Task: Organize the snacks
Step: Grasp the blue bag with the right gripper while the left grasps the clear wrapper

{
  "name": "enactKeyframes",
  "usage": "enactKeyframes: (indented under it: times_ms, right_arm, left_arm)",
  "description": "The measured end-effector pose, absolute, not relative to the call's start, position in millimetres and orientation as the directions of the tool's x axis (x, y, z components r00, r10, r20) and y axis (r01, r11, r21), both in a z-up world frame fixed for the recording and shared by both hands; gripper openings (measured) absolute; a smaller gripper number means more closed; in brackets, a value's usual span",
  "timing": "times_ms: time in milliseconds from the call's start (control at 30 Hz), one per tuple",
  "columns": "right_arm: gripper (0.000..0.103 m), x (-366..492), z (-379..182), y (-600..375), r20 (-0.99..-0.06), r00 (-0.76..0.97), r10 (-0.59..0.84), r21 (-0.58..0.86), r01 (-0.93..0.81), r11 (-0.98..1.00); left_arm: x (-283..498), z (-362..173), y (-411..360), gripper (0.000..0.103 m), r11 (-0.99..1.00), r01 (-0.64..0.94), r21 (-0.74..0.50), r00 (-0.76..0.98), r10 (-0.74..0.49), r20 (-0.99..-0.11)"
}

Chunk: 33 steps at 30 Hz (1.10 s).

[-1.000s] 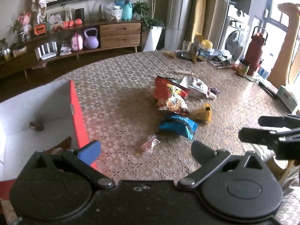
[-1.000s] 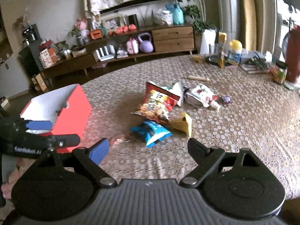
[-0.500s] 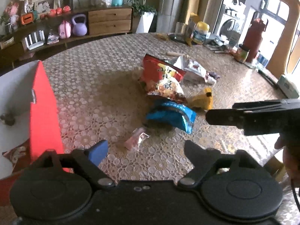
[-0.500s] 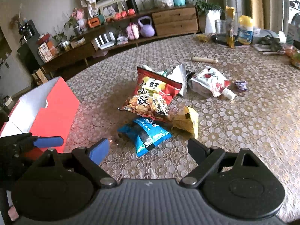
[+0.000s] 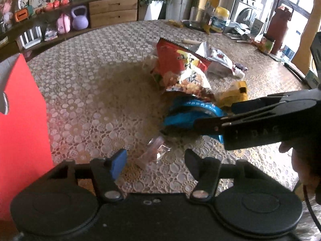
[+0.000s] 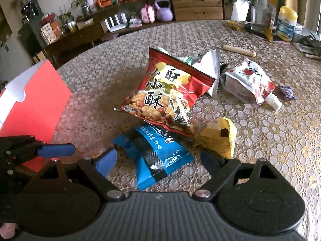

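Note:
A small clear pink-tinted wrapper (image 5: 154, 152) lies on the lace tablecloth between the fingers of my left gripper (image 5: 155, 160), whose jaws are closing without touching it. Beside it lies a blue packet (image 6: 154, 152), (image 5: 190, 112), between the wide-open fingers of my right gripper (image 6: 158, 160); the pads stand clear of it. A red snack bag (image 6: 168, 92) overlaps the blue packet's far end, with a yellow packet (image 6: 218, 138) to its right. Further back lie a white spouted pouch (image 6: 246, 80) and a silver bag (image 6: 208, 68). The red box (image 5: 22, 120) stands at the left.
A wooden stick (image 6: 238, 50), a small purple candy (image 6: 287, 92), a glass (image 6: 258, 18) and a yellow-capped tub (image 6: 285, 24) sit toward the table's far side. A dark red flask (image 5: 278, 30) stands far right. Beyond the table runs a low sideboard (image 6: 196, 10).
Both grippers have come down and forward onto the snack pile. The left jaws have narrowed around the small wrapper. The right gripper now straddles the blue packet.

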State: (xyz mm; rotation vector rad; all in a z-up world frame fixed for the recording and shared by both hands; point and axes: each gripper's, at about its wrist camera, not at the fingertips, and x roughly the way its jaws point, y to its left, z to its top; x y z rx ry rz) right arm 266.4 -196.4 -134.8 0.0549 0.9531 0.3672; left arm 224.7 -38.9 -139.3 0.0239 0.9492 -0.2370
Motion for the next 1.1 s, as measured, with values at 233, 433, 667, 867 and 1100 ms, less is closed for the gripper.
enactKeyframes:
  times_ms: [233,433,667,867,1100]
  right_arm:
    - [0.089,271.6,-142.4,-191.9,-0.791,0.512,0.335,0.213,-0.283,0.935]
    - [0.075,272.1,-143.4,-184.4,-0.798,0.519,0.306,0.178,-0.281,0.943]
    - [0.067,260.1,-136.8,-182.3,-0.800,0.526,0.290,0.175,-0.257,0.950]
    - [0.065,238.4,-123.3,-183.0,-0.790,0.537,0.296,0.188,-0.247,0.950]
    - [0.064,210.3,-100.4,-184.7,-0.771,0.558,0.307,0.209,-0.234,0.950]
  left_arm:
    - [230.9,-147.0,-38.2,0.049,0.968,0.221,-0.123,0.556,-0.228,-0.799]
    - [232.5,-145.7,-39.9,0.027,0.966,0.228,-0.122,0.557,-0.232,-0.797]
    - [227.8,-145.0,-36.6,0.018,0.968,0.219,-0.123,0.550,-0.227,-0.804]
    - [216.0,-140.4,-30.2,0.017,0.970,0.195,-0.148,0.540,-0.232,-0.809]
    - [195.2,-123.2,-22.8,0.017,0.971,0.170,-0.168,0.548,-0.235,-0.803]
